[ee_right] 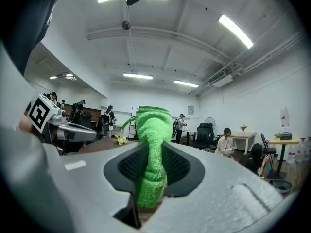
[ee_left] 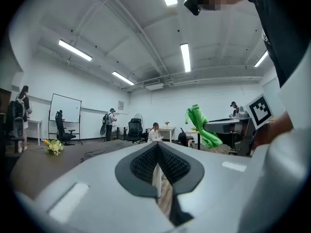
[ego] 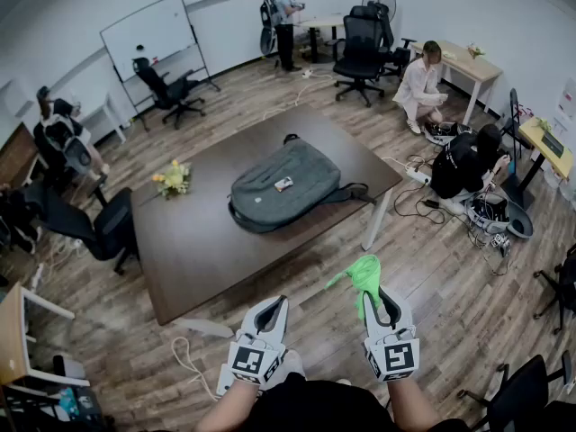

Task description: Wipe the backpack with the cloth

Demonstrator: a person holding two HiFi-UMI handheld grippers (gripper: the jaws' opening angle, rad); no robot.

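R claw (ee_right: 154,171): jaws clamped on the green cloth (ee_right: 152,140), pinched between the pads. The cloth bunches up and stands out past the tips; its lower end is hidden down btwn the pads. L claw (ee_left: 158,165): jaws together, pads meeting at the tips, nothing btwn them, only a thin slit w/ floor showing behind.

Both claws are side by side, held over the wood floor (ego: 432,268) at the near side, apart from each other. Just to the near left, a white cable (ego: 184,360) loops on the floor.

The dark brown table (ego: 198,259) lies btwn me and the target, w/ its near edge just beyond the claws. The grey backpack (ego: 286,185) lies flat on it toward the far right, well apart from both claws and not touched by the cloth. A small pale item (ego: 283,184) sits on top of the pack, too small to tell what. A flower bunch (ego: 173,178) is at the table's far left.

Around the table:
- Black office chairs (ego: 360,48) at far right.
- A whiteboard (ego: 151,34) at the far left wall.
- One person standing far off (ego: 284,21).
- Two people low by the right desks (ego: 463,162), amid cables.

From the claw cams the pack is only a low grey shape, hard to make out.
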